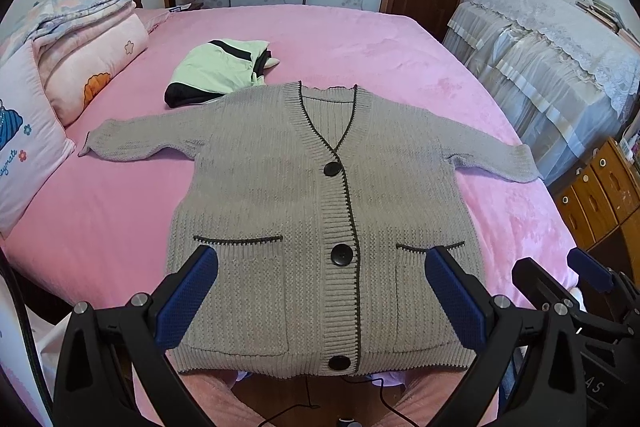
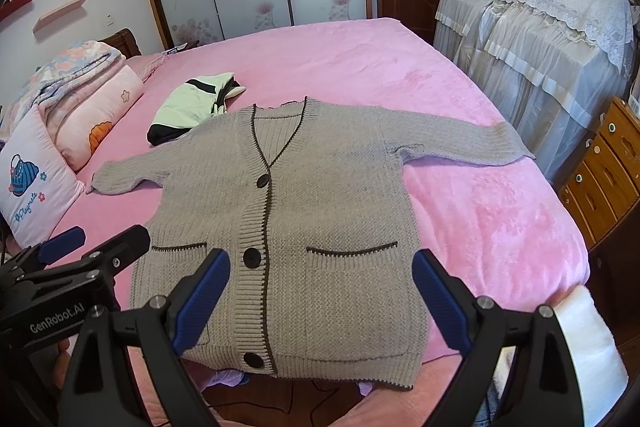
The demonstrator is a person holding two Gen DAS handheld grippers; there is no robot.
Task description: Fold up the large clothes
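Note:
A grey knitted cardigan (image 1: 280, 187) with black buttons and two front pockets lies flat and face up on the pink bed (image 1: 100, 219), sleeves spread out to both sides. It also shows in the right wrist view (image 2: 320, 195). My left gripper (image 1: 320, 291) is open and empty, hovering above the cardigan's hem near the bed's front edge. My right gripper (image 2: 320, 287) is open and empty, hovering above the hem to the right of the left one. The right gripper also shows at the right edge of the left wrist view (image 1: 560, 279).
Folded green and black clothes (image 1: 216, 71) lie just beyond the cardigan's left shoulder. Pillows and a folded quilt (image 1: 80, 39) are stacked at the left. A lace-covered cabinet (image 1: 540, 59) and wooden drawers (image 1: 600, 187) stand to the right of the bed.

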